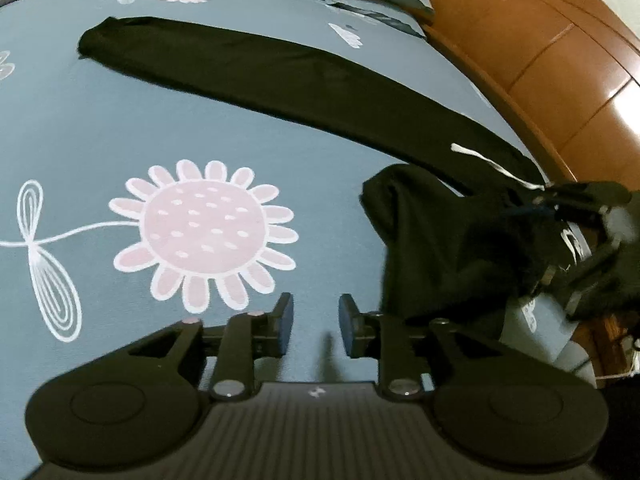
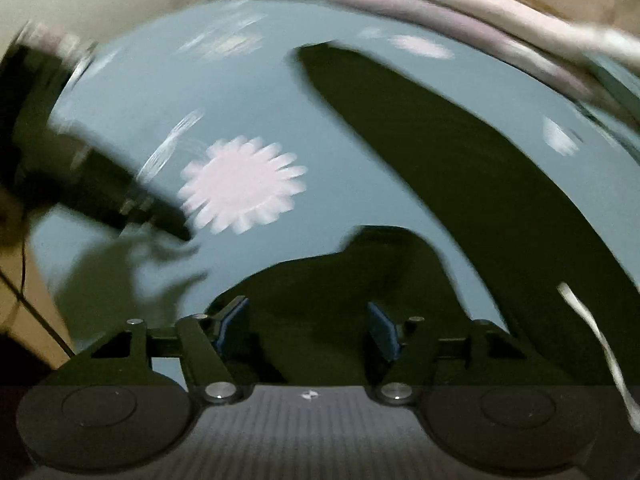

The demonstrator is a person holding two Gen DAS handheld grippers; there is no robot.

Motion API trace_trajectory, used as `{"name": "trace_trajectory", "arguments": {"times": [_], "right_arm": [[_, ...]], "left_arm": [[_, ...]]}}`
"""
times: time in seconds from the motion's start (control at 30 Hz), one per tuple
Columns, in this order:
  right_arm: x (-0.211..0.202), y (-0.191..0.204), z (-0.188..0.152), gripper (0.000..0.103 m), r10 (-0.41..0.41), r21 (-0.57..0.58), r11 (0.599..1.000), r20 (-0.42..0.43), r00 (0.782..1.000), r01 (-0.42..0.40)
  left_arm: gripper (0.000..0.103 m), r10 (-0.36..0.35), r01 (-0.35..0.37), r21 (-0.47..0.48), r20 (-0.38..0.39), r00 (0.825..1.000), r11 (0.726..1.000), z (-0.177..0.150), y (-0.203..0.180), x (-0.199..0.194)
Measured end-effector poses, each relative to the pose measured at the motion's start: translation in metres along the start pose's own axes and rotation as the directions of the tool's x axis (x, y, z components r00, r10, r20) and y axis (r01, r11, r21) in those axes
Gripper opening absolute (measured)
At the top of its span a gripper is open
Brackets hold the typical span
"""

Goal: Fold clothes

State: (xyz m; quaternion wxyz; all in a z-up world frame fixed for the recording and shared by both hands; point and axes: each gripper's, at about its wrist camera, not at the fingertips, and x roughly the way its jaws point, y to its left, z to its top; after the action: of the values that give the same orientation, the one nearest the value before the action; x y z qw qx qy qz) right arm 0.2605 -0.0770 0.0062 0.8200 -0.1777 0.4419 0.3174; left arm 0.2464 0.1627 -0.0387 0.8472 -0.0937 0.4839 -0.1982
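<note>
Blue-grey bedsheet (image 1: 120, 120) printed with pink flowers fills most of both views, and across it lie the black trousers (image 1: 280, 80): one leg runs flat from the upper left of the left wrist view down to the right, where the waist end is bunched into a heap (image 1: 440, 240) at centre right, a white drawstring (image 1: 488, 164) trailing over it. In my judgement the step in hand is getting hold of that bunched waist end to lay it straight, so the grip should take a full thickness of cloth and clear the drawstring. Open sheet lies at left and centre, good room for spreading; the wooden bed frame (image 1: 560, 60) hems the right edge, close to the heap. Left hand-held gripper (image 1: 316, 328) hovers spread over bare sheet, holding nothing. Right hand-held gripper (image 2: 308, 332) stands spread wide over the heap, dark cloth between its pads but not pinched.
</note>
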Motion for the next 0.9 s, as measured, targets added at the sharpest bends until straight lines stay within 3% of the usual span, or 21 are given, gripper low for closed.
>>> {"name": "trace_trajectory", "arguments": {"times": [0.1, 0.13, 0.2, 0.23, 0.37, 0.57, 0.7, 0.9], "right_arm": [[0.023, 0.022, 0.003, 0.066, 0.01, -0.135, 0.991, -0.07, 0.998, -0.019], [0.031, 0.027, 0.003, 0.055, -0.001, -0.176, 0.984, -0.096, 0.995, -0.016], [0.043, 0.034, -0.002, 0.022, -0.056, -0.242, 0.97, -0.147, 0.988, 0.019], [0.045, 0.033, -0.004, 0.014, -0.082, -0.254, 0.966, -0.157, 0.984, 0.04], [0.025, 0.012, -0.008, 0.011, -0.071, -0.129, 0.99, -0.145, 0.987, 0.053], [-0.021, -0.029, -0.034, 0.009, -0.226, 0.015, 0.973, -0.147, 0.963, 0.231], [-0.046, -0.06, -0.058, 0.009, -0.313, 0.136, 0.932, -0.169, 0.935, 0.337], [-0.07, -0.109, -0.098, 0.009, -0.43, 0.278, 0.83, -0.236, 0.872, 0.484]], "left_arm": [[0.029, 0.005, -0.005, -0.011, 0.001, 1.0, 1.0, -0.003, 0.003, -0.001], [0.03, 0.006, -0.006, -0.016, 0.002, 1.0, 1.0, -0.004, 0.004, -0.002], [0.03, 0.004, -0.004, -0.024, 0.006, 1.0, 1.0, -0.006, 0.005, -0.002], [0.03, 0.004, -0.003, -0.027, 0.007, 1.0, 1.0, -0.007, 0.005, -0.002], [0.03, -0.002, 0.002, -0.021, 0.005, 1.0, 1.0, -0.007, 0.001, 0.001], [0.032, -0.053, 0.053, 0.021, -0.001, 0.999, 0.998, 0.0, -0.016, 0.011], [0.035, -0.092, 0.093, 0.063, -0.013, 0.996, 0.994, 0.007, -0.031, 0.021], [0.035, -0.134, 0.139, 0.116, -0.054, 0.99, 0.983, 0.014, -0.051, 0.039]]}}
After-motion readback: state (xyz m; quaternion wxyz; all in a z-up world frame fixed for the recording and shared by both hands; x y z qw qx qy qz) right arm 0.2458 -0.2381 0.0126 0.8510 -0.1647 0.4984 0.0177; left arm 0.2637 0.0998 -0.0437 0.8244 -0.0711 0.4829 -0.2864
